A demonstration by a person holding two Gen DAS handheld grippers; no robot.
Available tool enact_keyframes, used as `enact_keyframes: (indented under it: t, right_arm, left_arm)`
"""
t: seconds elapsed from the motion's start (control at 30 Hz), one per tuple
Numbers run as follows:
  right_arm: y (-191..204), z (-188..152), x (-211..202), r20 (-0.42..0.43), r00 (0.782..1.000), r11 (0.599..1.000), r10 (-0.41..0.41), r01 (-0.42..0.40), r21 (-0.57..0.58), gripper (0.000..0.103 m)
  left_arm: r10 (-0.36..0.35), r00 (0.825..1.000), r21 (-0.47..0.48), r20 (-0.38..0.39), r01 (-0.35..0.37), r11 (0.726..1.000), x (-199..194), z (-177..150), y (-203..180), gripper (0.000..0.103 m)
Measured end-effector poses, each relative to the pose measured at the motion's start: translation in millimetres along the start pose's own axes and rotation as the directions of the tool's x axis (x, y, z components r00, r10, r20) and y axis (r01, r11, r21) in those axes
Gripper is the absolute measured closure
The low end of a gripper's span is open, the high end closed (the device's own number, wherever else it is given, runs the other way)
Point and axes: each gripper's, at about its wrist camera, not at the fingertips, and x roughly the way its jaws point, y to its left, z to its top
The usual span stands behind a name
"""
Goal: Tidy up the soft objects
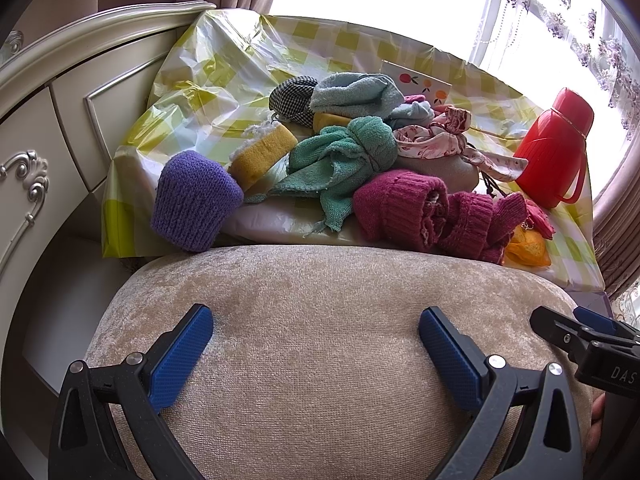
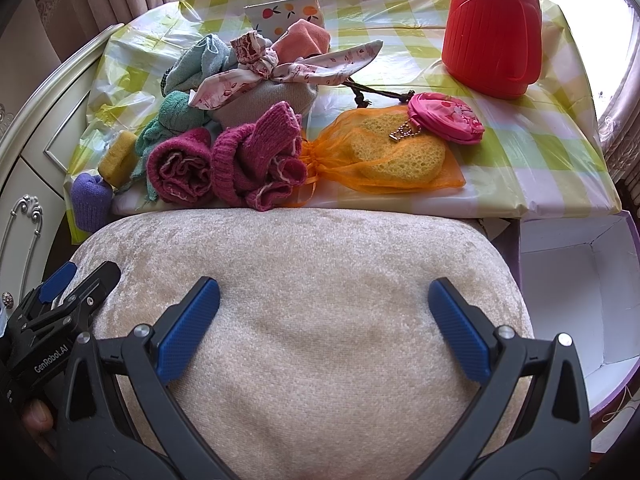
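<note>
While both grippers, left gripper [image 1: 316,344] and right gripper [image 2: 324,316], hover spread wide and empty over the beige cushion [image 2: 304,320], the soft pile [image 1: 348,148] sits at 12 o'clock on the checkered table [image 2: 520,152]. Risk imo: tangled magenta knits [image 2: 240,164] drag neighbours off the edge. Count: two sponges, one purple knit [image 1: 192,200], one red thermos [image 2: 492,28].
</note>
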Motion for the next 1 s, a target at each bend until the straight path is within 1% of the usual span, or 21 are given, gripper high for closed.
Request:
enact_keyframes:
  t: [0.13, 0.23, 0.3, 0.4, 0.5, 0.6, 0.7, 0.77, 0.8, 0.83, 0.87, 0.93, 1.0]
  right_arm:
    - [-5, 1, -3, 0.012, 1.0, 0.999, 0.027, -0.027, 0.022, 0.0]
    - [-11, 6, -8, 0.03, 0.999, 0.998, 0.036, -0.038, 0.043, 0.0]
    - [-18, 12, -9, 0.036, 0.999, 0.996, 0.034, -0.037, 0.078, 0.0]
    - [-32, 24, -10, 0.054, 0.998, 0.991, 0.032, -0.039, 0.126, 0.0]
    - [-44, 41, -8, 0.075, 0.997, 0.989, 0.016, -0.026, 0.143, 0.0]
    - [-59, 58, 0, 0.077, 0.997, 0.985, -0.008, -0.005, 0.17, 0.0]
    - [-74, 72, 13, 0.058, 0.998, 0.98, -0.015, 0.003, 0.201, 0.0]
    - [-83, 81, 22, 0.044, 0.999, 0.977, -0.022, 0.012, 0.213, 0.0]
    - [-87, 85, 26, 0.041, 0.999, 0.976, -0.027, 0.018, 0.217, 0.0]
    - [-92, 88, 30, 0.037, 0.999, 0.975, -0.031, 0.022, 0.222, 0.0]
    - [-96, 91, 34, 0.032, 0.999, 0.974, -0.032, 0.024, 0.224, 0.0]
    - [-103, 98, 43, 0.016, 0.999, 0.975, -0.035, 0.031, 0.219, 0.0]
    - [-109, 103, 52, 0.006, 0.999, 0.975, -0.049, 0.047, 0.216, 0.0]
  left_arm:
    - [0.009, 1.0, -0.036, 0.02, -0.008, 0.999, -5, 3, 6, 0.0]
    - [0.019, 0.999, -0.108, 0.026, -0.016, 0.994, -7, 8, 20, 0.0]
    - [0.028, 0.999, -0.175, 0.032, -0.022, 0.984, -5, 14, 34, 0.0]
    - [0.04, 0.999, -0.279, 0.035, -0.029, 0.96, 0, 26, 59, 0.0]
    - [0.066, 0.998, -0.325, 0.025, -0.054, 0.944, 10, 39, 76, 0.0]
    - [0.071, 0.997, -0.325, -0.006, -0.069, 0.943, 27, 54, 85, 0.0]
    - [0.085, 0.995, -0.327, -0.046, -0.095, 0.94, 42, 63, 93, 0.002]
    - [0.1, 0.993, -0.323, -0.056, -0.113, 0.94, 49, 69, 95, 0.006]
    - [0.105, 0.992, -0.315, -0.063, -0.12, 0.941, 52, 72, 96, 0.006]
    - [0.107, 0.991, -0.307, -0.074, -0.125, 0.943, 56, 74, 96, 0.01]
    - [0.109, 0.99, -0.302, -0.087, -0.131, 0.944, 61, 76, 96, 0.018]
    - [0.094, 0.99, -0.291, -0.109, -0.123, 0.949, 69, 80, 95, 0.028]
    - [0.106, 0.987, -0.263, -0.12, -0.135, 0.955, 74, 83, 90, 0.03]
